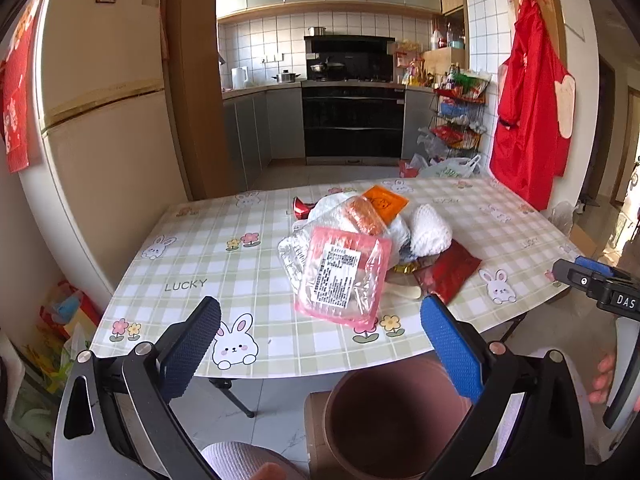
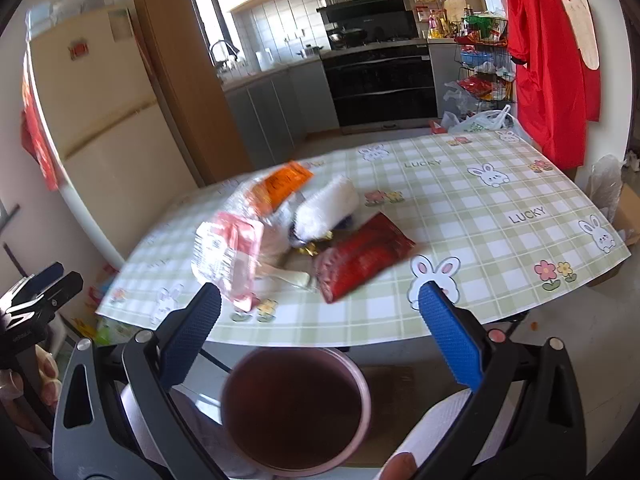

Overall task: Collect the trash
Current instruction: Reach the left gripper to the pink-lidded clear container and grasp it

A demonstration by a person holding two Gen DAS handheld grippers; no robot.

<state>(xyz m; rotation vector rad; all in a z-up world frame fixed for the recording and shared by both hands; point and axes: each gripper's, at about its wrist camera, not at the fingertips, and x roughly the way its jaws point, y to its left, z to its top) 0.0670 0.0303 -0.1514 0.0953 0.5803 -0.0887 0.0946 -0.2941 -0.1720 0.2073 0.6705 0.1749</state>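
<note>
Left wrist view: left gripper (image 1: 320, 344) spread and empty; right gripper (image 2: 320, 336) likewise spread; the trash pile (image 1: 360, 248), pink packet (image 1: 342, 276) and red wrapper (image 2: 362, 260) lie mid-tabletop (image 1: 200, 256); near, below the edge, the brown bin (image 2: 296, 408) looks empty; collecting seemingly not begun.

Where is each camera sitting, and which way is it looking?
Left wrist view: on the open left gripper, facing the table and kitchen; the right gripper shows at the edge.
Right wrist view: on the open right gripper, facing the same table; the left gripper shows.
Shared: the trash pile and brown bin.
</note>
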